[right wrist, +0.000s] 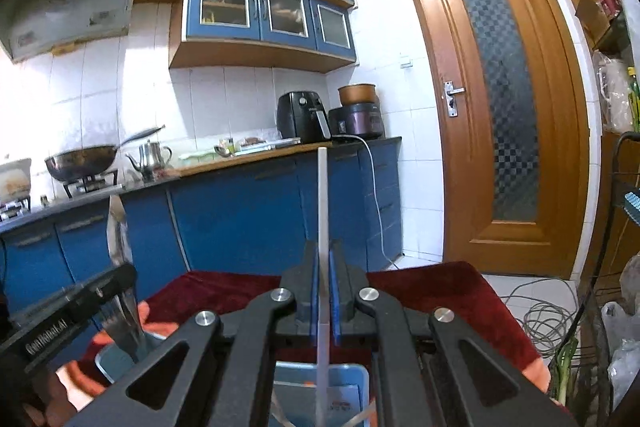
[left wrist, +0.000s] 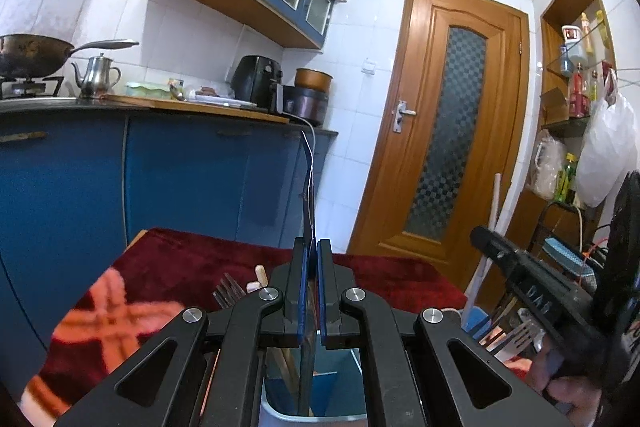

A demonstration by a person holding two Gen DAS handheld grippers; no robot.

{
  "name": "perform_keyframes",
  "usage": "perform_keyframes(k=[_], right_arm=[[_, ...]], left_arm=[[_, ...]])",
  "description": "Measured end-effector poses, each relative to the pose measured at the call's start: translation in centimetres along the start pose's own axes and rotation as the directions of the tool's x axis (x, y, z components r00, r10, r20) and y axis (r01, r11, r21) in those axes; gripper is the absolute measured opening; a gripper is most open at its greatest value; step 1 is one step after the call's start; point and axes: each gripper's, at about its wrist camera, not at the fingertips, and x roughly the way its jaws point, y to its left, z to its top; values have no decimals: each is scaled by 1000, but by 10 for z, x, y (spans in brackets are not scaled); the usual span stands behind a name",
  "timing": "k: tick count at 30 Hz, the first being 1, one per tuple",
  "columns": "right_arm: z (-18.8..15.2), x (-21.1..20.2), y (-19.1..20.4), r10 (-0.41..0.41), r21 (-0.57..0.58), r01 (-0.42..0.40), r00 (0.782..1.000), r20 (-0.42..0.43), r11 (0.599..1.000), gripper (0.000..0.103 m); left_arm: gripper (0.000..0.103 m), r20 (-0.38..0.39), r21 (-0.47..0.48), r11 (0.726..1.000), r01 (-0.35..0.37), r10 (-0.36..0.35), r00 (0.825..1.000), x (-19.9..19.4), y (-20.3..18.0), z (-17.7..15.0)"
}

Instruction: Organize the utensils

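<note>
Clearly clamped in the left gripper (left wrist: 313, 283): thin flat metal utensil (left wrist: 308, 187), upright above the pale blue plastic bin (left wrist: 320, 415). Right of that bin, right gripper (right wrist: 324, 291) pinching a white stick-like utensil (right wrist: 322, 195). Could snag a rim if lowered tilted.

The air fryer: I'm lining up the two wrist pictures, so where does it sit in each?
Left wrist: air fryer on the counter, upper left of centre, left of the rice cooker.
Right wrist: air fryer near mid-frame, slightly above centre, again left of the rice cooker.
Shared landmark: the wooden door, right of the fryer in both.
</note>
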Motion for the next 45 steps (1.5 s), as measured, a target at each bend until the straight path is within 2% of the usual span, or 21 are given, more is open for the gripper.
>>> perform_keyframes(k=[1,3,4,5,6,13,15,17,21,29,33,38,45], right_arm=[[-2,-2,1,-9,-20,9,1000,6,1000,9],[-2,-8,2,11,-23,-11,1000,0,1000,11],[-1,-12,2,31,-12,-31,999,-4,999,11],[-1,-14,2,45,-6,-45,999,-5,999,15],[0,-18,3,51,-9,-51,999,-2,999,16],[7,-47,7,73,-1,-73,997,22,997,18],[11,-58,6,77,10,-77,997,31,997,20],[15,-70,7,83,13,-83,996,41,996,26],[20,-93,11,84,4,-84,995,50,996,27],[23,-148,25,126,10,-127,990,57,992,35],[18,-172,33,152,24,-153,987,45,988,37],[2,-197,41,165,21,-166,986,28,986,44],[-31,-213,42,139,7,-139,990,-19,990,52]], left_arm=[[5,-2,3,1000,-3,3,1000,0,-1,0],[14,-11,15,1000,-10,10,1000,0,-4,0],[27,-12,18,1000,-11,11,1000,0,-5,1],[38,-12,21,1000,-10,10,1000,-2,-7,1],[40,-5,25,1000,-5,6,1000,-5,-9,1],[40,12,86,996,-5,4,1000,-28,-25,5],[40,15,102,995,-10,9,1000,-38,-29,6],[40,17,107,994,-13,11,1000,-48,-31,7],[40,14,112,994,-20,19,1000,-68,-34,12],[40,39,167,982,-85,79,996,-121,-43,18],[40,36,156,982,-102,97,995,-148,-43,14],[40,25,158,982,-109,106,994,-174,-42,0],[47,18,169,975,-146,145,989,-193,-41,-30]])
